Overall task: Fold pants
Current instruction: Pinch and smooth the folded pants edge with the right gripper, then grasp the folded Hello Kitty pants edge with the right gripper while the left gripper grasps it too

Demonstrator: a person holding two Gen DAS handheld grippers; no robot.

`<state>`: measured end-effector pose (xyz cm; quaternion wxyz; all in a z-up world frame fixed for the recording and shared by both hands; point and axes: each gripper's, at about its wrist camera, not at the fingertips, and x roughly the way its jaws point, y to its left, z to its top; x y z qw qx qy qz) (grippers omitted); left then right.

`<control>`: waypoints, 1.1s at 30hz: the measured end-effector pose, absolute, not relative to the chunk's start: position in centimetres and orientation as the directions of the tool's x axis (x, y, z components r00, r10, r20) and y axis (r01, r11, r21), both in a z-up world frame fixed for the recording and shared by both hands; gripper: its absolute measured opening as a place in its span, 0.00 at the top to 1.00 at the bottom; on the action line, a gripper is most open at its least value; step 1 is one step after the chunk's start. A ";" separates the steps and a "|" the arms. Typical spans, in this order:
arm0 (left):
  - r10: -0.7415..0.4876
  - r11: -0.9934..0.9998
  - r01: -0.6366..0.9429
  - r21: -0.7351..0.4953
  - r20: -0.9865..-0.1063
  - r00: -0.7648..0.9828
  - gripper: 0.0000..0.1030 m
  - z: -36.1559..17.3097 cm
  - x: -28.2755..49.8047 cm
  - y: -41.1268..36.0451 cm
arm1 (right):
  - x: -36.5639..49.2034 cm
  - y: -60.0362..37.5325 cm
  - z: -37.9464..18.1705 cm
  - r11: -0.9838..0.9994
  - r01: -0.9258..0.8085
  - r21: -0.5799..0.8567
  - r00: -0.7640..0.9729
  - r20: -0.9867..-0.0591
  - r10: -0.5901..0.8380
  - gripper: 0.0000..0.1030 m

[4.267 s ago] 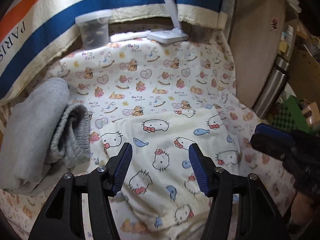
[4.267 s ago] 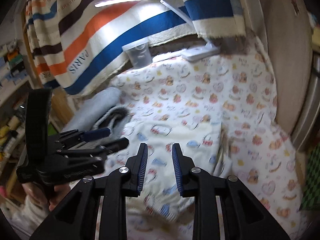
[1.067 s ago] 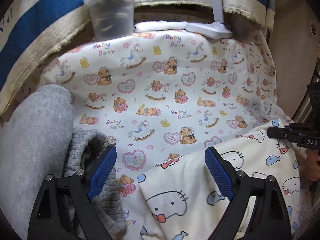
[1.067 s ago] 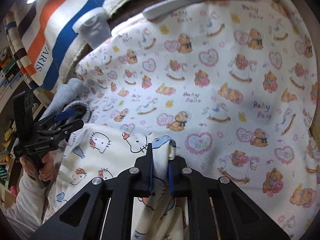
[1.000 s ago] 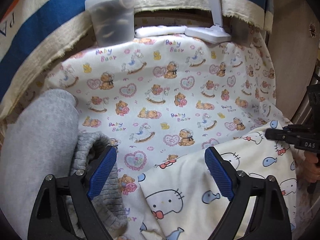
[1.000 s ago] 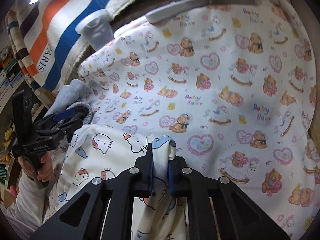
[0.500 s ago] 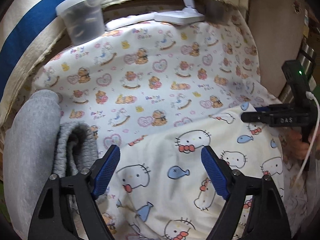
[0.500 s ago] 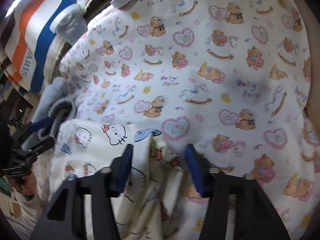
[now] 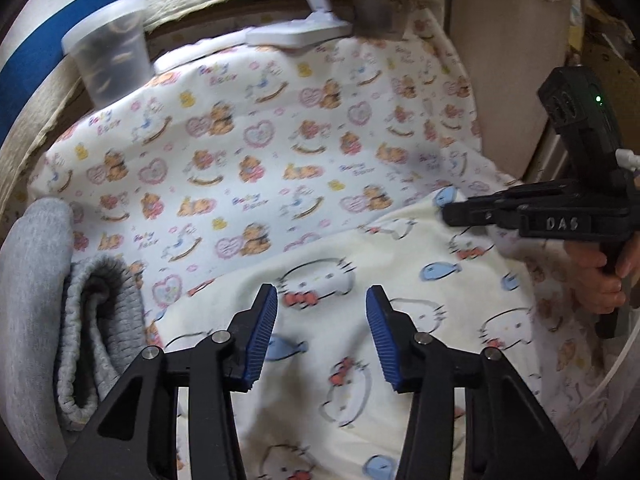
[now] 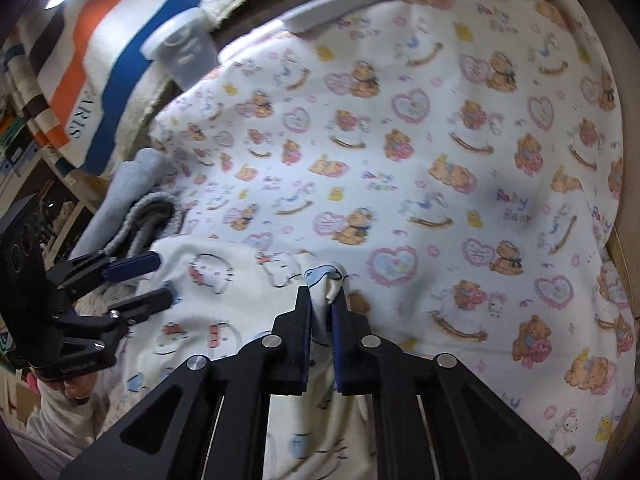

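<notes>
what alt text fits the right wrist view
The right gripper pinches a bunched corner of cream cat-print pants on a teddy-bear sheet. At left, the left gripper hovers open beside a grey knit garment.

Lying on the bear-print sheet (image 9: 256,148) are one cream cat-print pants (image 9: 420,280) and one folded grey knit garment (image 9: 92,320); one clear plastic tub (image 9: 110,64) and one white lamp base (image 9: 298,34) are standing far behind.

striped hanging cloth (image 10: 100,60), white desk lamp (image 9: 298,32), bear-print sheet (image 9: 260,140)
</notes>
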<state>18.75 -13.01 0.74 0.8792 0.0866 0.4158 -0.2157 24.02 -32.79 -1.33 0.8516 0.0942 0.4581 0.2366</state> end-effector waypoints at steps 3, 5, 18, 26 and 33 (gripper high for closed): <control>-0.368 0.874 0.476 -0.093 -0.767 0.526 0.47 1.4 19.3 -14.5 | 23.3 -32.1 -0.4 0.852 -0.369 0.372 0.470 -0.716 0.516 0.91; -0.424 0.866 0.460 -0.198 -0.777 0.465 0.45 1.6 20.5 -15.1 | 22.9 -31.6 -0.2 0.840 -0.399 0.369 0.467 -0.707 0.532 0.91; -0.572 0.817 0.272 -0.508 -0.769 0.285 0.50 0.6 23.9 -16.9 | 20.5 -28.4 -0.1 0.828 -0.506 0.241 0.516 -0.685 0.514 0.91; -0.524 0.850 0.219 -0.478 -0.809 0.267 0.93 0.0 24.3 -17.4 | 20.1 -27.2 -0.3 0.819 -0.527 0.226 0.500 -0.696 0.515 0.91; -0.521 0.852 0.233 -0.468 -0.798 0.302 0.94 1.8 24.8 -16.7 | 20.0 -27.7 0.4 0.868 -0.470 0.160 0.544 -0.722 0.428 0.27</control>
